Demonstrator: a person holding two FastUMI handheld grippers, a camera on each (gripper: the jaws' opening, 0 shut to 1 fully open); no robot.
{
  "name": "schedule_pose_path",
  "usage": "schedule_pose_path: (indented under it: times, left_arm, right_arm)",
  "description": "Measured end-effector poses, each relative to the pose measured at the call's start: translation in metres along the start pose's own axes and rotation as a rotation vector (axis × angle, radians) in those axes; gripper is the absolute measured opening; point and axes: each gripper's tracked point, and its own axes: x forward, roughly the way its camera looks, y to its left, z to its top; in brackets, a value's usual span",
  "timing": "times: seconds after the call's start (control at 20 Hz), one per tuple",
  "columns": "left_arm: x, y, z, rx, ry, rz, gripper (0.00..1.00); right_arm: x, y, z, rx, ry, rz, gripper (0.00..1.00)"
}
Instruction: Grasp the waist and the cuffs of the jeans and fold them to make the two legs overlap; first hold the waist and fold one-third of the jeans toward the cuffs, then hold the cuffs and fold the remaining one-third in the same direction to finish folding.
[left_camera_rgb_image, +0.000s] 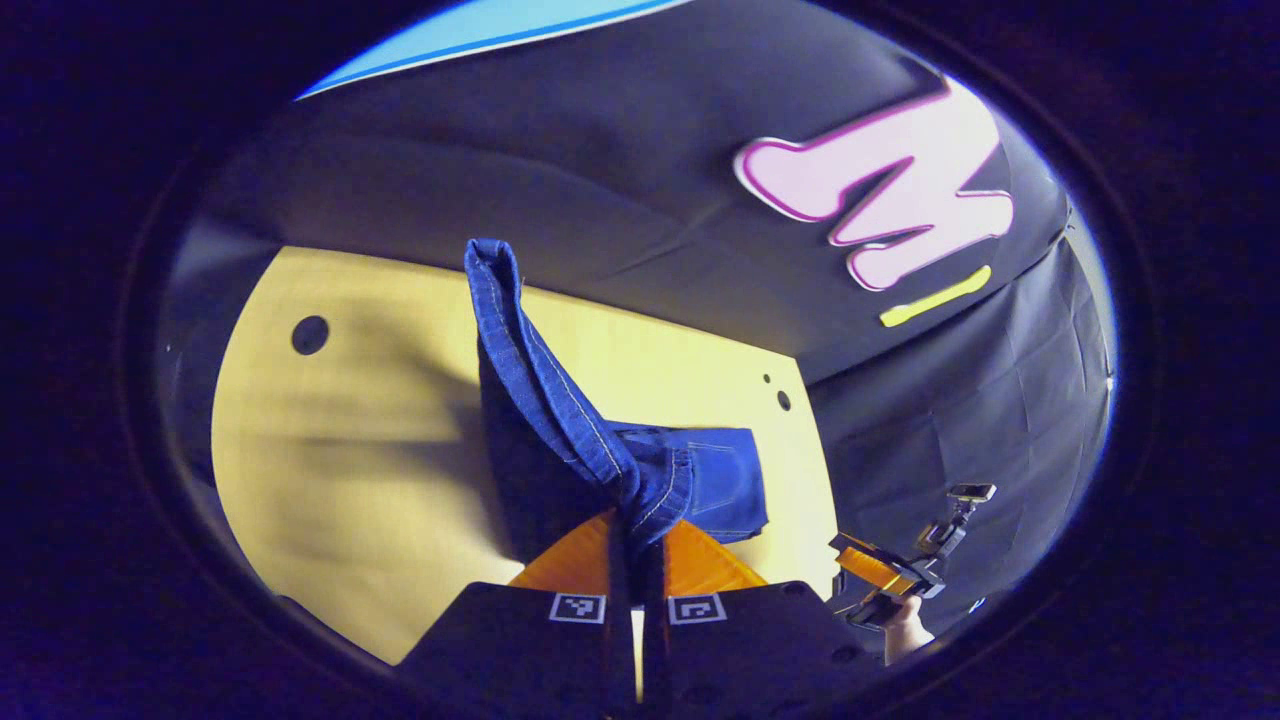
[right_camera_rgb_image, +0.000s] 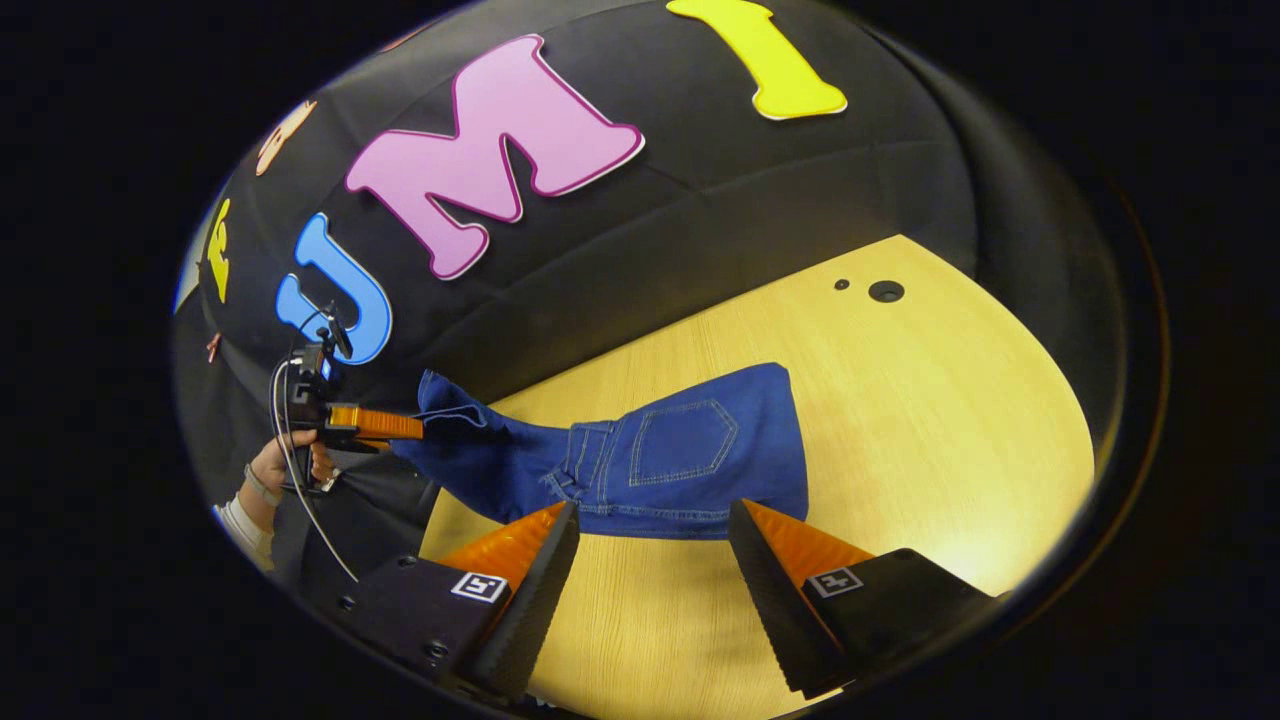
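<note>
Jeans (right_camera_rgb_image: 690, 460) hang lifted off the table (right_camera_rgb_image: 960, 420), left gripper (left_camera_rgb_image: 636, 560) clamped on the denim to carry the fold over; right gripper (right_camera_rgb_image: 650, 560) spread wide, holding nothing, beside the waist.

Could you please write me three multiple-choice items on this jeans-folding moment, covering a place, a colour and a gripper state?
1. Where does the jeans' back pocket lie?
A. on the wooden table
B. on the floor
C. in a basket

2. What colour are the jeans?
A. black
B. blue
C. grey

3. How does the right gripper stand?
A. shut on the jeans
B. open above the table
C. shut on nothing

Answers: 1 A, the pocket end rests flat on the tabletop; 2 B, the denim is blue; 3 B, its fingers stand wide apart, while the left gripper pinches the denim.
</note>
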Motion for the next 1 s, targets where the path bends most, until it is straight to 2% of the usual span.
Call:
schedule_pose_path:
  times: [0.3, 0.4, 0.45, 0.5, 0.6, 0.65, 0.75, 0.8, 0.85, 0.95, 1.0]
  left_arm:
    - [0.115, -0.164, -0.036, 0.159, 0.109, -0.115, 0.08]
    - [0.156, -0.199, -0.055, 0.179, 0.139, -0.135, 0.08]
    - [0.185, -0.197, -0.069, 0.191, 0.156, -0.123, 0.08]
    - [0.214, -0.177, -0.092, 0.211, 0.204, -0.058, 0.10]
    - [0.255, -0.120, -0.150, 0.257, 0.340, 0.166, 0.12]
    - [0.267, -0.112, -0.170, 0.257, 0.373, 0.227, 0.13]
    - [0.271, -0.105, -0.177, 0.311, 0.351, 0.278, 0.16]
    - [0.269, -0.110, -0.170, 0.336, 0.320, 0.277, 0.26]
    - [0.267, -0.114, -0.182, 0.332, 0.321, 0.251, 0.31]
    - [0.259, -0.133, -0.179, 0.274, 0.254, 0.190, 0.77]
    - [0.235, -0.140, -0.169, 0.255, 0.180, 0.184, 1.00]
  right_arm:
    - [-0.034, -0.034, 0.015, -0.037, -0.052, -0.034, 0.93]
    - [-0.041, -0.045, 0.018, -0.048, -0.057, -0.044, 0.93]
    - [-0.045, -0.052, 0.019, -0.053, -0.061, -0.047, 0.93]
    - [-0.048, -0.057, 0.020, -0.056, -0.063, -0.047, 0.93]
    - [-0.051, -0.066, 0.023, -0.056, -0.066, -0.042, 0.93]
    - [-0.054, -0.069, 0.025, -0.058, -0.069, -0.037, 0.93]
    - [-0.057, -0.078, 0.026, -0.070, -0.062, -0.023, 0.93]
    - [-0.059, -0.083, 0.026, -0.085, -0.054, -0.019, 0.92]
    - [-0.059, -0.089, 0.024, -0.105, -0.046, -0.022, 0.93]
    - [-0.063, -0.098, 0.028, -0.154, -0.054, -0.039, 0.92]
    - [-0.067, -0.097, 0.031, -0.179, -0.069, -0.041, 0.92]
